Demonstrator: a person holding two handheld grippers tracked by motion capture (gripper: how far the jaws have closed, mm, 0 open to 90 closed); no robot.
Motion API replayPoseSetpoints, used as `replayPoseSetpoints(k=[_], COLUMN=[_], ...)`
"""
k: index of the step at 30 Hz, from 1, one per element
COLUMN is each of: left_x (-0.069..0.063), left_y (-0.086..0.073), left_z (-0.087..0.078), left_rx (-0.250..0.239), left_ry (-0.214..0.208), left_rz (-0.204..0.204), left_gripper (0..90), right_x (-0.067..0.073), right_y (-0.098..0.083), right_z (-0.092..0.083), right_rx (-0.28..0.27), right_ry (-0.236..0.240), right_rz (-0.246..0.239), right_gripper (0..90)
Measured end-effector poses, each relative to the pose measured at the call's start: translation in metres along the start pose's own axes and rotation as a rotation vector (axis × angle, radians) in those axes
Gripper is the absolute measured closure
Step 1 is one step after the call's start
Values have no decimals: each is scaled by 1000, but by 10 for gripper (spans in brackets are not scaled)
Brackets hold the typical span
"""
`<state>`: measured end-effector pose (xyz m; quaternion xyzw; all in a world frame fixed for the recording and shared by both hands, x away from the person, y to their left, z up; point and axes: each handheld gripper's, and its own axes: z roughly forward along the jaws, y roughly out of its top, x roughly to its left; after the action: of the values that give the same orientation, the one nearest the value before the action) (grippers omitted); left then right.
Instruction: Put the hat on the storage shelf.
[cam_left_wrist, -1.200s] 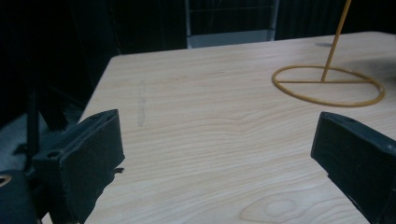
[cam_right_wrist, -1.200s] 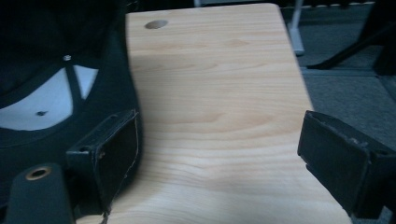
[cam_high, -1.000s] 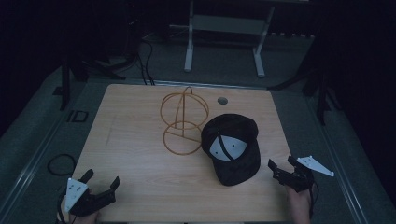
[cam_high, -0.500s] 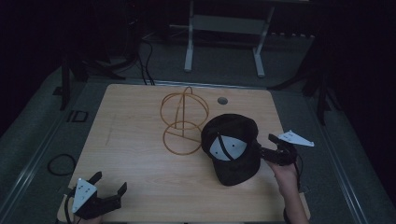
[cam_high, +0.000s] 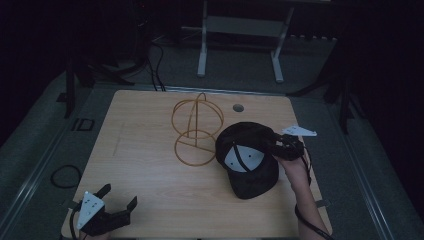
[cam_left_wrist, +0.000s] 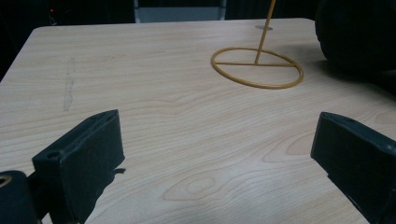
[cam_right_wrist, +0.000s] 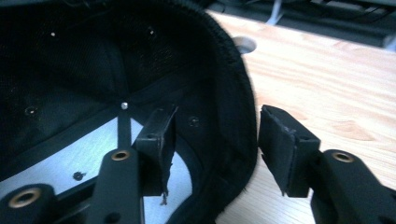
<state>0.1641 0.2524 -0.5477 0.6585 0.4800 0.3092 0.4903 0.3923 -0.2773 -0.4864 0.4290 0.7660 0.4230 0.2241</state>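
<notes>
Tabletop first: surveying a pale wooden table (cam_high: 140, 165) in a dim room, working from the near edge outward

Finding the left gripper (cam_high: 119, 196) at the near-left corner, sitting a little lower and nearer the edge than one second ago. Recording its jaws as spread wide and holding nothing, with bare wood between them in the left gripper view (cam_left_wrist: 215, 140). Judging it to be standing by, taking no part in the work yet.

Moving on to the right gripper (cam_high: 277, 145), and noting the main change: leaving the near-right edge of the table within the last second and arriving at the black cap (cam_high: 250, 165). Seeing, in the right gripper view (cam_right_wrist: 215, 135), one jaw sitting inside the upturned cap (cam_right_wrist: 93, 56) and the other outside, straddling the rim. Observing a gap between the pads and the fabric, so not yet pinching; logging the jaws as partly open and gripping nothing.

Placing the cap on the right half of the table, lying crown down with its pale lining showing, apparently unmoved. Locating the yellow wire stand (cam_high: 196, 125) just beside it to the left, upright, its ring base (cam_left_wrist: 257, 70) flat on the wood. Reading this as approach finished and grasp pending, with closing on the rim as the likely next step
</notes>
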Motion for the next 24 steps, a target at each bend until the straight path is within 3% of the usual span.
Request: replayPoseSetpoints(k=[4,6,8,9,10,11,12,17,20,24], left_x=[-1,-1,0,0,0,0,0,-1,-2,-3], left_y=[0,0,0,0,0,0,0,-1,0,0], left_z=[0,0,0,0,0,0,0,1,1,0], left_rx=[-4,-5,-2,-2,0,0,1,4,5,-1], left_ry=[-1,-1,-6,-6,-4,-4,-9,-12,-18,-20], left_rz=[1,3,0,0,1,1,-4,0,0,0], left_gripper=[28,28,28,28,28,28,29,29,29,29], right_x=[2,2,4,4,6,6,7,8,10,12], right_y=[3,3,3,3,2,2,2,4,7,11], right_z=[14,19,24,24,27,27,28,26,19,11], right_rx=[60,74,99,99,113,113,117,98,59,22], right_ry=[-8,-17,-32,-32,-41,-41,-55,-16,38,51], right_rz=[-27,-31,-56,-56,-73,-73,-89,-72,-45,-32], right_gripper=[451,484,598,598,689,689,826,878,882,882])
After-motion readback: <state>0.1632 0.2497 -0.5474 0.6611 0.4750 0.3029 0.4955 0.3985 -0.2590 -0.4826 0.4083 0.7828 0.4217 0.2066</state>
